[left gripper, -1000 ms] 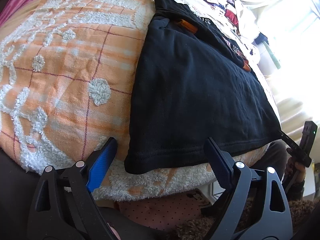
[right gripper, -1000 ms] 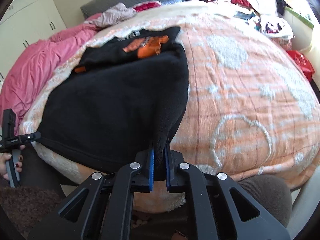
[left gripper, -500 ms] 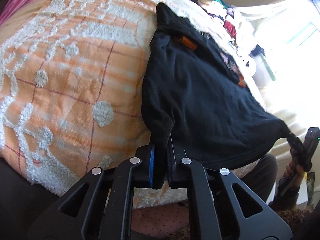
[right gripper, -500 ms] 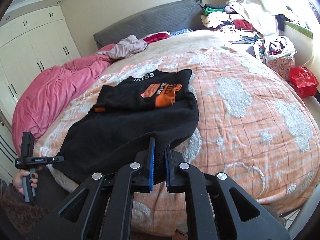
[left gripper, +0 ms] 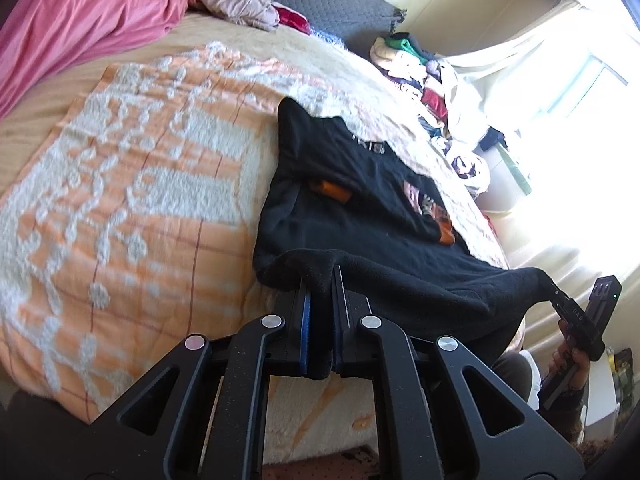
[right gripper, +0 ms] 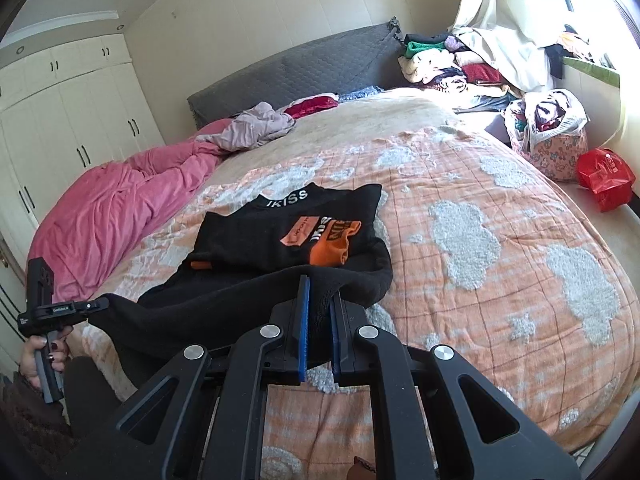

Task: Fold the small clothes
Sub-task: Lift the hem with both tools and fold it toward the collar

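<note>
Your left gripper (left gripper: 320, 280) is clamped on one bottom corner of the black shirt (left gripper: 360, 208), the dark cloth bunched between its blue pads (left gripper: 306, 328). Your right gripper (right gripper: 320, 292) is clamped on the other bottom corner in the same way, with the hem pinched between its jaws. In the left wrist view you can see the right gripper off to the side, its tip buried in the shirt's far corner, with your hand (left gripper: 568, 364) wrapped round its handle. In the right wrist view the left gripper (right gripper: 94, 305) shows at the near edge of the bed, your hand (right gripper: 42, 356) under it.

The shirt lies on the orange and white blanket (right gripper: 460, 240), near the foot edge of the bed (right gripper: 420, 108) and closer to its left side. Its collar end lies flat on the blanket, print side up, with white lettering at the neck and an orange patch (right gripper: 332, 248) on the chest. The hem end is lifted off the blanket and hangs as a slack band between your two grippers.

A pink duvet (right gripper: 112, 216) is heaped along the bed's left edge. A pale garment (right gripper: 260, 126) and something red lie by the grey headboard (right gripper: 304, 64). A pile of clothes (right gripper: 448, 64) sits at the far right corner, with a full bag (right gripper: 548, 128) and a red bag (right gripper: 606, 178) beyond the right edge.
</note>
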Motion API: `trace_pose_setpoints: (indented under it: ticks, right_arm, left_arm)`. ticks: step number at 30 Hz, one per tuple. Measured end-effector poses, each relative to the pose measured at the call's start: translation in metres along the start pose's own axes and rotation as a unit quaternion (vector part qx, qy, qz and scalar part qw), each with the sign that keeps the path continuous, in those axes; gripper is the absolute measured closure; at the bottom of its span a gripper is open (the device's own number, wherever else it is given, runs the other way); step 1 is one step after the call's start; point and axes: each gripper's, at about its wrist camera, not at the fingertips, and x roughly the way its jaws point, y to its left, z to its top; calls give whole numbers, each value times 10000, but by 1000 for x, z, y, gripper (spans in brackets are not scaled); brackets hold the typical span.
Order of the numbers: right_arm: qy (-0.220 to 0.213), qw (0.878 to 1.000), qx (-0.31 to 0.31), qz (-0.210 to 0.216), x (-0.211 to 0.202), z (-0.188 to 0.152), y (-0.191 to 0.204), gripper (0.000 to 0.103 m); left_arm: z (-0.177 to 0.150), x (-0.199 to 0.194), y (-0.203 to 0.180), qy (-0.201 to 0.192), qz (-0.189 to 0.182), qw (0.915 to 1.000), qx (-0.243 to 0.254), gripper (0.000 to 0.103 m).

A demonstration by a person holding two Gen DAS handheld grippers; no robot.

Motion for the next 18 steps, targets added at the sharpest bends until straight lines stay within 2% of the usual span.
trace_pose_setpoints:
  ticks: [18]
  right_arm:
    - [-294,9992,187,-197,49,49,-14,96]
  left_arm:
    - [66,29,-3,-394,-131,9991,-94,101]
